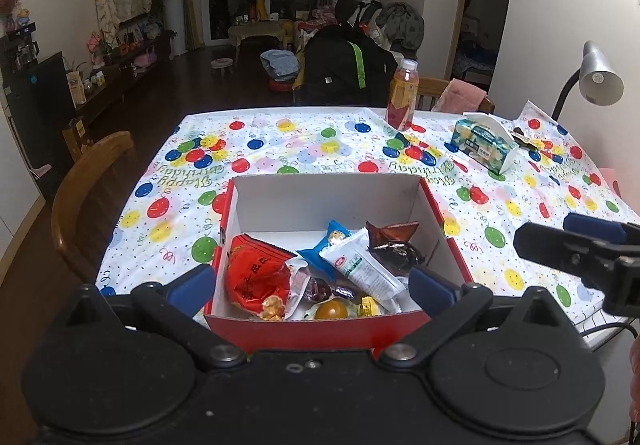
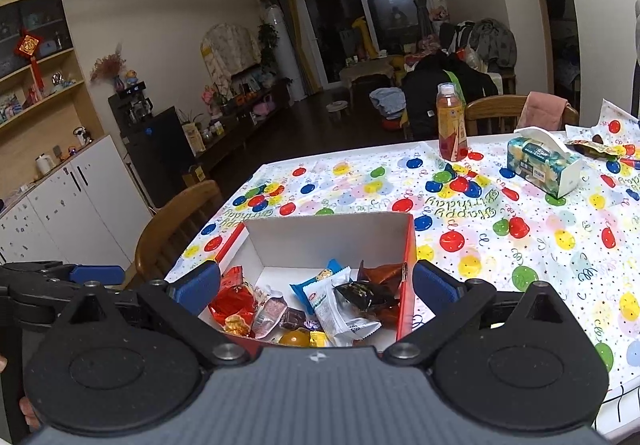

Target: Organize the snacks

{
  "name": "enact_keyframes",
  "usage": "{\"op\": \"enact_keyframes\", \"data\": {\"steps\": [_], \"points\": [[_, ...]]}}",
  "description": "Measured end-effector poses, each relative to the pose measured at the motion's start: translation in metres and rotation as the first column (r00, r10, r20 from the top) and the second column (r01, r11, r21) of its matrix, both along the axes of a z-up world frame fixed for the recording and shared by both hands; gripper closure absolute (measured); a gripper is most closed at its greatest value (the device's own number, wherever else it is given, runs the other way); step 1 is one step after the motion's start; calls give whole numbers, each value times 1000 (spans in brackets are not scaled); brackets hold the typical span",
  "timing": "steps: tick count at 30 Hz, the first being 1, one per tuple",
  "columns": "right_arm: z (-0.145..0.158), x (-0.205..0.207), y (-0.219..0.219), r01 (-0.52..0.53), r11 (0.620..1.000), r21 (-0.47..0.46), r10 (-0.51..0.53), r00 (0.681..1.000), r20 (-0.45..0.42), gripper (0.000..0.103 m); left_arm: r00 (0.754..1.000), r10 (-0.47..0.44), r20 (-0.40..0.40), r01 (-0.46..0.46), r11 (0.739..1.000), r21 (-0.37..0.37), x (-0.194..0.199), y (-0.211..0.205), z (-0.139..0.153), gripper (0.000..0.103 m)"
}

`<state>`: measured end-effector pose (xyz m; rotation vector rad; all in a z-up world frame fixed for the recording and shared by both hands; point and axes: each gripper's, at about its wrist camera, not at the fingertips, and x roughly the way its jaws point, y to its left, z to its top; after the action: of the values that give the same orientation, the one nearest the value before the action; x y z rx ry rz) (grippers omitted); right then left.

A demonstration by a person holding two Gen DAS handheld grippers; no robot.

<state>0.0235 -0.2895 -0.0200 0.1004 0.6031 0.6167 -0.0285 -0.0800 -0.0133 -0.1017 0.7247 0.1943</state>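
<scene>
Table (image 1: 320,149), balloon-print cloth: red box (image 1: 312,333) sits at the near edge, holding a pile of wrapped snacks (image 1: 360,269) in its near half. Outside it, 1 dark wrapper (image 2: 592,148) lies at the far right corner beside the tissue box (image 2: 540,165); likely the last piece left. Left gripper (image 1: 312,285) and right gripper (image 2: 316,285) both spread wide, empty, over the box.

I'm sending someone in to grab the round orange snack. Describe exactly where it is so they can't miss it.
On the balloon-print tablecloth sits a red box with a white inside. Look at its near wall, between the red crinkly bag and the long white packet. The round orange snack is the only ball-shaped thing there.
</scene>
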Motion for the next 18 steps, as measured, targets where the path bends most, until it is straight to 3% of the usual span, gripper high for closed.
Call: {"op": "enact_keyframes", "data": {"steps": [18], "points": [[2,-6,-1,27,999,-18,-27,999,34,0,999,4,49,-4,1000,0,-9,-3,5,1]]}}
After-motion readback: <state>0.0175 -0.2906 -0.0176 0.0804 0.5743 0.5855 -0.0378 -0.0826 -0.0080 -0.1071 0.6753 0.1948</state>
